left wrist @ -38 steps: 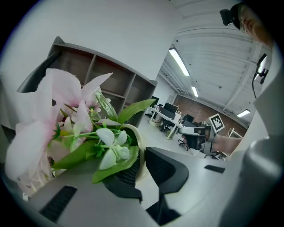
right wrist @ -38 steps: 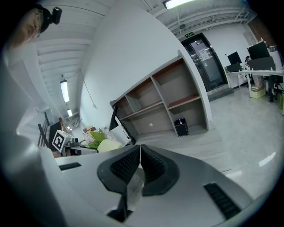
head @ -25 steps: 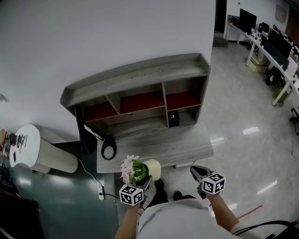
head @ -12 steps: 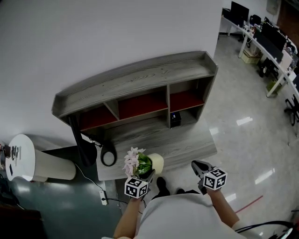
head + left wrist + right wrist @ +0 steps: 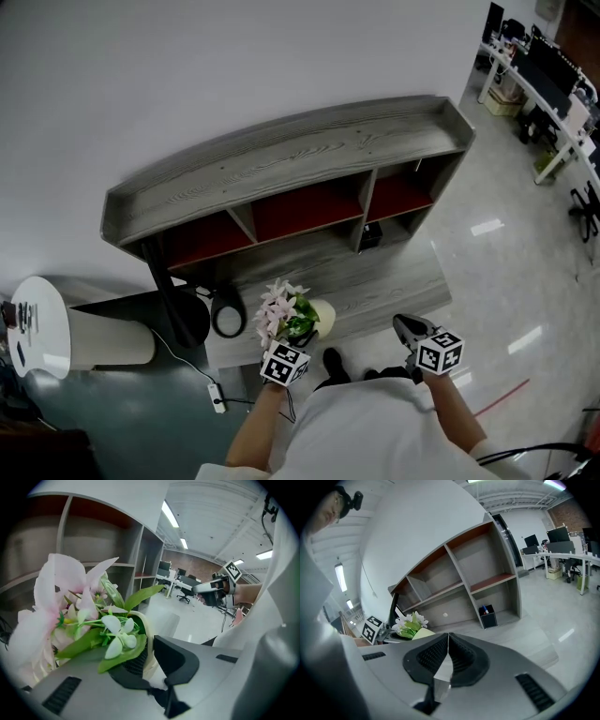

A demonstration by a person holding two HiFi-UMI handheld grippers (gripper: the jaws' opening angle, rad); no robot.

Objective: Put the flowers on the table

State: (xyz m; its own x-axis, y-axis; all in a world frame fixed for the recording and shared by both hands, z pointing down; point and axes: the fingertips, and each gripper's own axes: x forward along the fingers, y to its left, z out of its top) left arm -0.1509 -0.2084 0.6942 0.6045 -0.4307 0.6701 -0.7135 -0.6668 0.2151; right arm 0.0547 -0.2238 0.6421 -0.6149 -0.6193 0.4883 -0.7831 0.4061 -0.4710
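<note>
A cream pot of pink and white flowers [image 5: 298, 318] with green leaves hangs over the front edge of the grey wooden desk [image 5: 375, 281]. My left gripper [image 5: 296, 339] is shut on the pot's rim; in the left gripper view the cream rim [image 5: 146, 639] sits pinched between the dark jaws, blooms [image 5: 70, 616] filling the left. My right gripper [image 5: 405, 327] floats off the desk's front right corner, shut and empty. In the right gripper view its pads meet [image 5: 446, 656], and the flowers [image 5: 408, 623] show at the left.
The desk carries a shelf unit [image 5: 281, 178] with red-backed cubbies. A small black box [image 5: 371, 234] stands under the right cubby and a black round object [image 5: 226, 316] lies at the desk's left. A white round stand [image 5: 56, 328] is on the floor at left; office desks [image 5: 544, 84] stand far right.
The flowers and left gripper have shifted forward and right, over the desk's front edge. The head view has swung, so the desk sits further right. The right gripper stays shut beside it.
</note>
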